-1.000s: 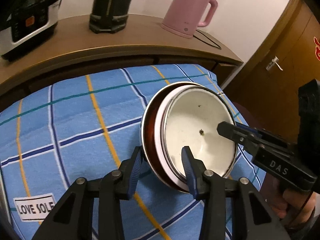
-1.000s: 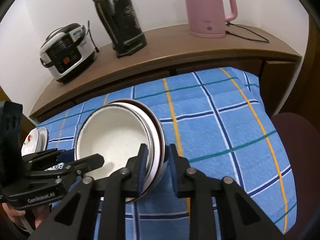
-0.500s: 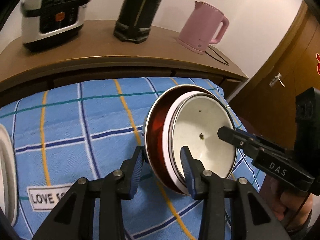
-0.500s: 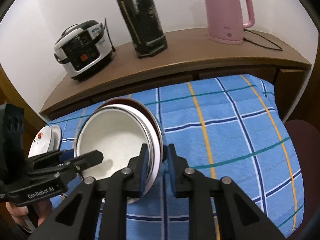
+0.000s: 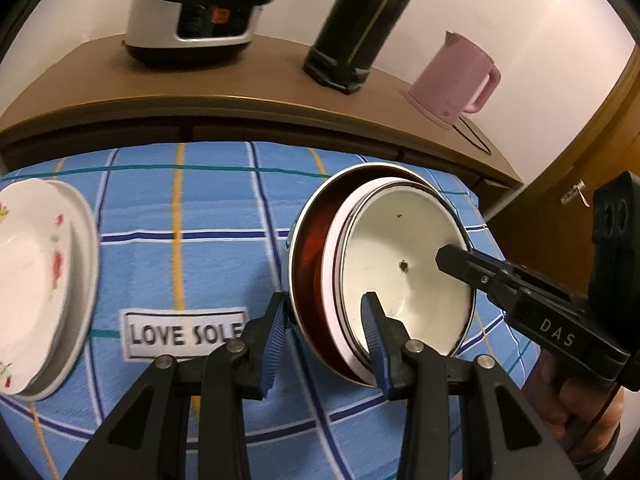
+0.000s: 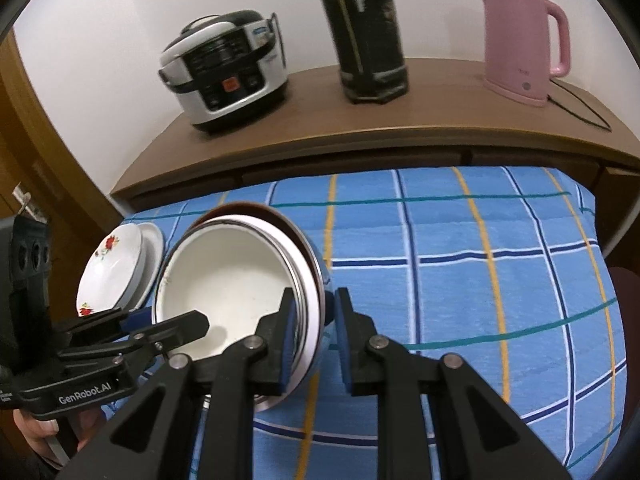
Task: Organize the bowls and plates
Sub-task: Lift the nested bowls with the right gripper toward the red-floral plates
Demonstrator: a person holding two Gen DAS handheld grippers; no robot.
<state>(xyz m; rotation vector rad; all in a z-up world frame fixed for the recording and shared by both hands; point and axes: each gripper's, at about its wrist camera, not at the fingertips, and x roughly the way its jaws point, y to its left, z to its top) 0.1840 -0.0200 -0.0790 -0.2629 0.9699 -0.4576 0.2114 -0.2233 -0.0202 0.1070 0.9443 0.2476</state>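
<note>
A stack of nested bowls [image 5: 400, 272] is held between both grippers above the blue checked cloth [image 5: 208, 240]; the inner bowl is white, the outer one dark red inside. My left gripper [image 5: 326, 320] is shut on the stack's near rim. My right gripper [image 6: 314, 320] is shut on the opposite rim of the bowl stack [image 6: 232, 280]. Each gripper shows in the other's view. White flowered plates [image 5: 36, 280] lie stacked at the cloth's left edge, and show in the right wrist view [image 6: 116, 268].
A wooden sideboard [image 6: 440, 112] behind the table holds a rice cooker [image 6: 228, 76], a black thermos [image 6: 364, 32] and a pink kettle [image 6: 520, 40]. A "LOVE SOLE" label [image 5: 184, 332] is on the cloth. A door [image 5: 576, 184] stands at right.
Both grippers have carried the bowl stack leftward over the cloth. The flowered plates have come into the left wrist view and closer in the right wrist view.
</note>
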